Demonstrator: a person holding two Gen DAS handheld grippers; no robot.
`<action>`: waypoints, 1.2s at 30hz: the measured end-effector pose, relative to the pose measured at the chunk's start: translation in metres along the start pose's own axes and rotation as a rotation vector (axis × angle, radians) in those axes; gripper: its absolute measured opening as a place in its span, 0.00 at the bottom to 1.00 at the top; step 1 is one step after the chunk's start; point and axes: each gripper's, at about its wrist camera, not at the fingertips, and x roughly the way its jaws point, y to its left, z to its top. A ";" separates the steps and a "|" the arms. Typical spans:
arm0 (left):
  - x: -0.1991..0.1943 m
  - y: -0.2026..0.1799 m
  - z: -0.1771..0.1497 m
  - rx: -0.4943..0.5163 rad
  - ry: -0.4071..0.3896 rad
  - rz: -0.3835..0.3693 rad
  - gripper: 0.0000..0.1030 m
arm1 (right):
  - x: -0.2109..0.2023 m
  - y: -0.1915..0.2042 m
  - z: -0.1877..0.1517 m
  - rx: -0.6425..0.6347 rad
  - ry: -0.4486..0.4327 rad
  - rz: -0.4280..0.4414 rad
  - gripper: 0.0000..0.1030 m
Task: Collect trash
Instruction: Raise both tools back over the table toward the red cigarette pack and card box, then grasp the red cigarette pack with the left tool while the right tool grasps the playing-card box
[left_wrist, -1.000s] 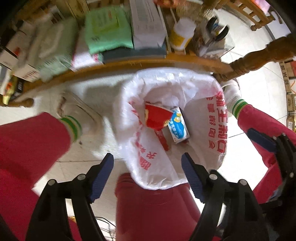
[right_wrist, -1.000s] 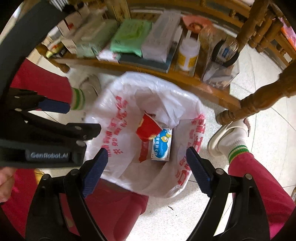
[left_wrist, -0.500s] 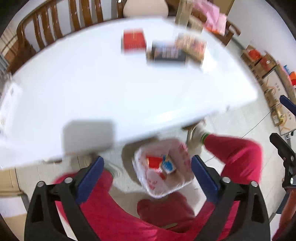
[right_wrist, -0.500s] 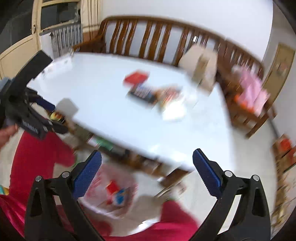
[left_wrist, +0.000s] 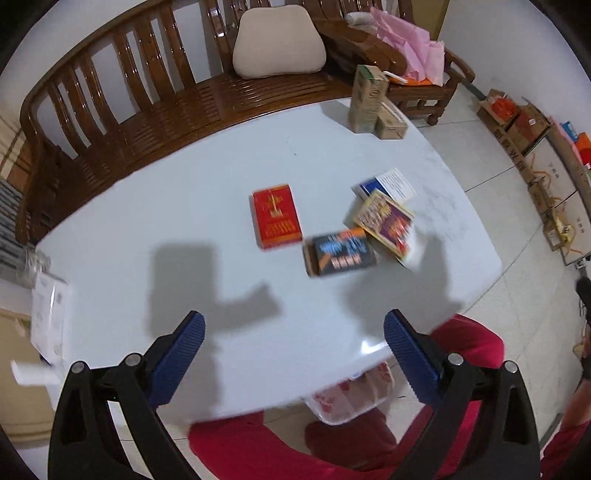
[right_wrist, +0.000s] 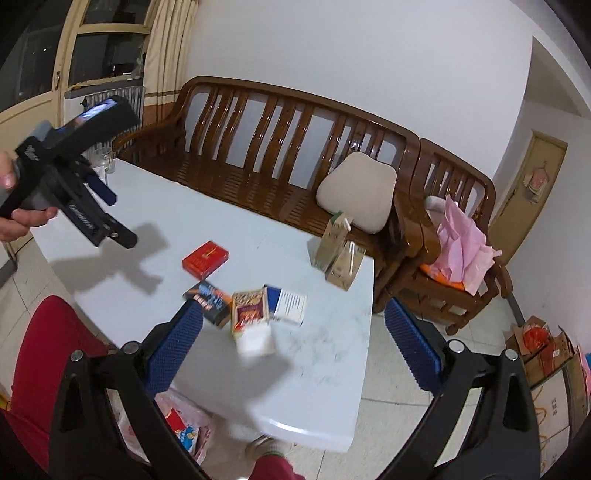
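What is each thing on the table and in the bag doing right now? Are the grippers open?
left gripper: open, nothing between its fingers
right gripper: open, nothing between its fingers
red box: lying flat on the table
dark box: lying flat, one end open
tall carton: standing upright, straw attached
trash bag: open on the floor, wrappers inside
cushion: leaning against the bench back

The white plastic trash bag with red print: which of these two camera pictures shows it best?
The right wrist view. There the white plastic trash bag with red print sits on the floor below the white table, its mouth open enough to show packets inside. The left wrist view catches only a blurred edge past the table rim.
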 end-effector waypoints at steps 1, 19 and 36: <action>0.005 0.002 0.008 -0.003 0.011 0.006 0.92 | 0.007 -0.002 0.005 -0.013 0.003 0.003 0.93; 0.112 0.019 0.078 0.003 0.162 0.042 0.92 | 0.115 0.026 0.026 -0.154 0.137 0.137 0.93; 0.187 0.033 0.098 -0.034 0.254 0.021 0.92 | 0.218 0.059 -0.034 -0.201 0.349 0.242 0.93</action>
